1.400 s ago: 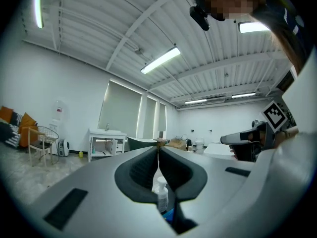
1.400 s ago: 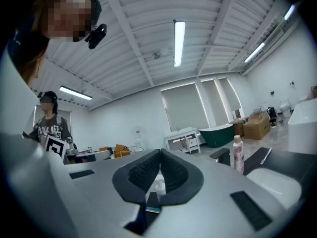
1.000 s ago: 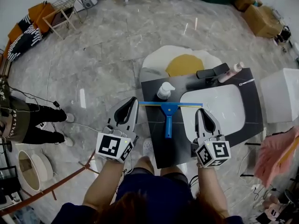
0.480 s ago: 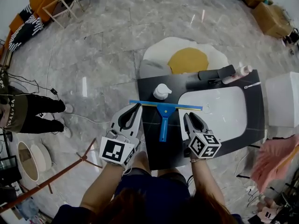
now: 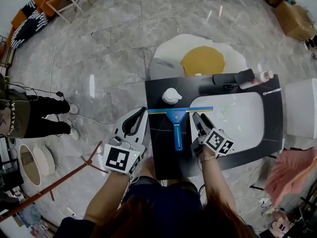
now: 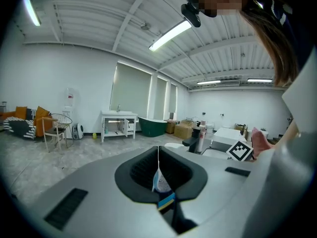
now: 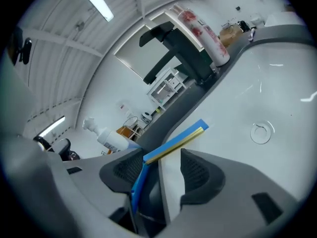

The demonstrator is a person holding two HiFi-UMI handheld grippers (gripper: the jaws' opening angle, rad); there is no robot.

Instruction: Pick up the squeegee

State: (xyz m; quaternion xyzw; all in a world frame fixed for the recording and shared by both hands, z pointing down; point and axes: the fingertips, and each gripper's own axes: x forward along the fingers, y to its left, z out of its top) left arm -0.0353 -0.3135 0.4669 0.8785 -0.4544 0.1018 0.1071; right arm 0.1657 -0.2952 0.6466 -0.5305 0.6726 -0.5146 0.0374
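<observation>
The blue squeegee (image 5: pixel 176 121) lies on the black countertop (image 5: pixel 163 155), its blade across and its handle pointing toward me. My right gripper (image 5: pixel 197 119) is just right of the handle, rolled to one side. In the right gripper view the squeegee (image 7: pixel 173 142) reaches in between the jaws of the right gripper (image 7: pixel 158 165). The handle is close against the left jaw, with a gap to the right one. Those jaws are opening. My left gripper (image 5: pixel 142 114) hovers off the counter's left edge. In its own view the left gripper (image 6: pixel 158 150) is shut with nothing held.
A white sink basin (image 5: pixel 237 118) is set in the counter, with a black faucet (image 5: pixel 230 78), a pink bottle (image 5: pixel 260 77) and a white pump bottle (image 5: pixel 171 96) behind. An egg-shaped rug (image 5: pixel 203 58) lies beyond. A person (image 5: pixel 25 118) stands far left; a white box (image 5: pixel 302 108) stands right.
My right gripper has come down and left to the squeegee handle, rolled over, and its jaws have opened. The left gripper has sunk a little.
</observation>
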